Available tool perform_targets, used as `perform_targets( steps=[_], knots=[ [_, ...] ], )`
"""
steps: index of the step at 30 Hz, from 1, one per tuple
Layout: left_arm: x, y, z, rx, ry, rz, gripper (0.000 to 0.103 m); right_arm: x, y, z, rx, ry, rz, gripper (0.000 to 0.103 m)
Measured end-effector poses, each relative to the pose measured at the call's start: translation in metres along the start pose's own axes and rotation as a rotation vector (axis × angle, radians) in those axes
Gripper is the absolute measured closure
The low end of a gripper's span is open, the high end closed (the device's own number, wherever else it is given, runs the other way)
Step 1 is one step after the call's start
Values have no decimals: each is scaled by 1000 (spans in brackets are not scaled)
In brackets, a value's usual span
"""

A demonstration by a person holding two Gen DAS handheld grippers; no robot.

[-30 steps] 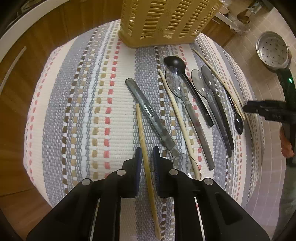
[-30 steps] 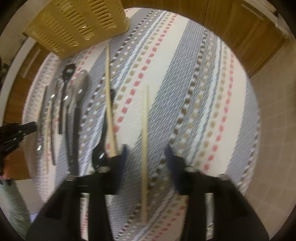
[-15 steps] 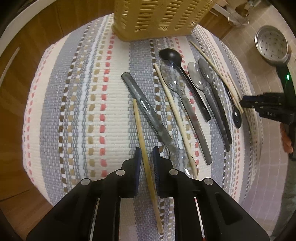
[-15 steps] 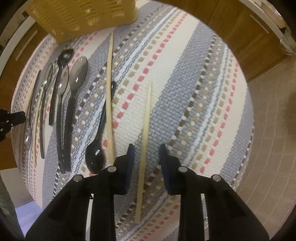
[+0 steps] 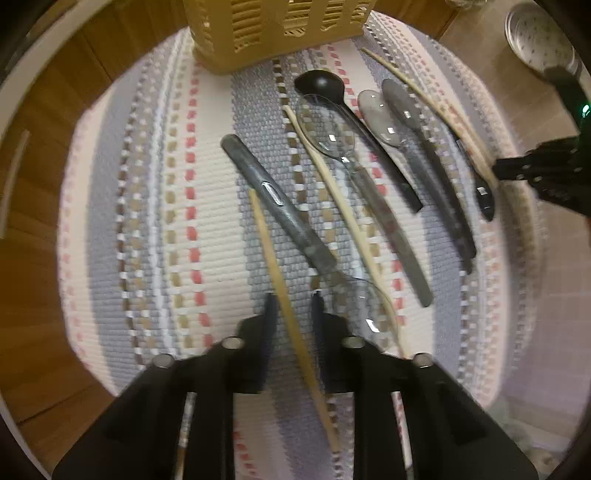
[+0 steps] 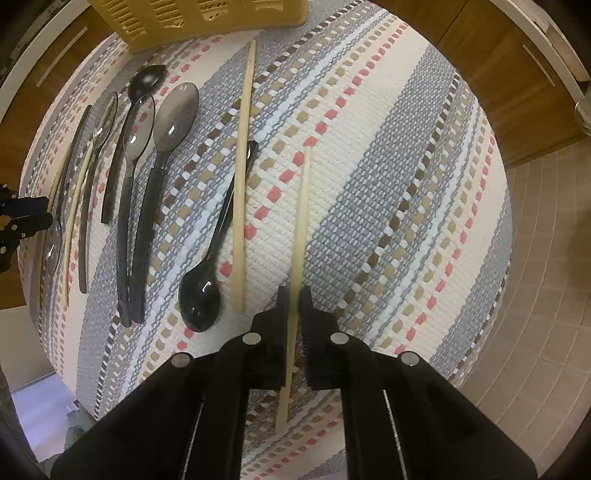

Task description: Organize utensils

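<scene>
Four chopsticks (image 6: 242,166), six spoons (image 6: 173,118), one basket (image 6: 199,18) on mat (image 6: 388,155); left gripper (image 5: 291,299), right gripper (image 6: 293,291) each clamp one chopstick, jaws just closing.

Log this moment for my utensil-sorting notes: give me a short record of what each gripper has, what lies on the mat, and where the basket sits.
left gripper: jaws narrowed around a tan chopstick; the gap looks small but contact is blurred
right gripper: just closed, shut on a pale chopstick
mat: striped woven, on a wooden surface
loose utensils: black spoon, another chopstick, a row of grey and clear spoons
basket: yellow slotted, at the mat's far edge
</scene>
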State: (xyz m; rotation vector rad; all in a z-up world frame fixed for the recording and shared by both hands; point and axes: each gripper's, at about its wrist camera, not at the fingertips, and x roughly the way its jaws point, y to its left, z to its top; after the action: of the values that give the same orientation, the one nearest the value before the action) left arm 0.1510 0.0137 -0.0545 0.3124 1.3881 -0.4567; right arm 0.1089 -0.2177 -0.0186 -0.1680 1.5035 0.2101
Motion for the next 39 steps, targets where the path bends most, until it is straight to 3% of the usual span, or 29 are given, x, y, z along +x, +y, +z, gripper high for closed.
perform_targets(
  steps=[4,7,12,16,19,24,30,35,39],
  knots=[
    [0,-5,-1,-38,-41,-16,100,-5,-11,-16,13,-48,38,98],
    [-14,-3,-8,-69,-166,-92,100,-20,-11,-27,20,-117,66,99],
    [-65,-12,-26,-107,-461,-111,100,-68,-7,-47,25,-311,117,99],
    [-112,-29,-31,-113,-736,-108,100,-117,0,-56,46,-538,189,98],
    [-139,-41,-25,-117,-942,-62,100,-139,4,-43,49,-686,197,98],
    [-177,-27,-7,-151,-1162,-74,100,-172,6,-15,74,-891,199,98],
    [-192,-18,24,-191,-1281,-60,100,-201,-1,26,101,-1093,171,98],
    [-195,-8,60,-204,-1353,20,100,-212,-10,73,103,-1192,193,99],
    [-191,0,86,-223,-1380,72,100,-204,-11,103,105,-1272,119,98]
  ],
)
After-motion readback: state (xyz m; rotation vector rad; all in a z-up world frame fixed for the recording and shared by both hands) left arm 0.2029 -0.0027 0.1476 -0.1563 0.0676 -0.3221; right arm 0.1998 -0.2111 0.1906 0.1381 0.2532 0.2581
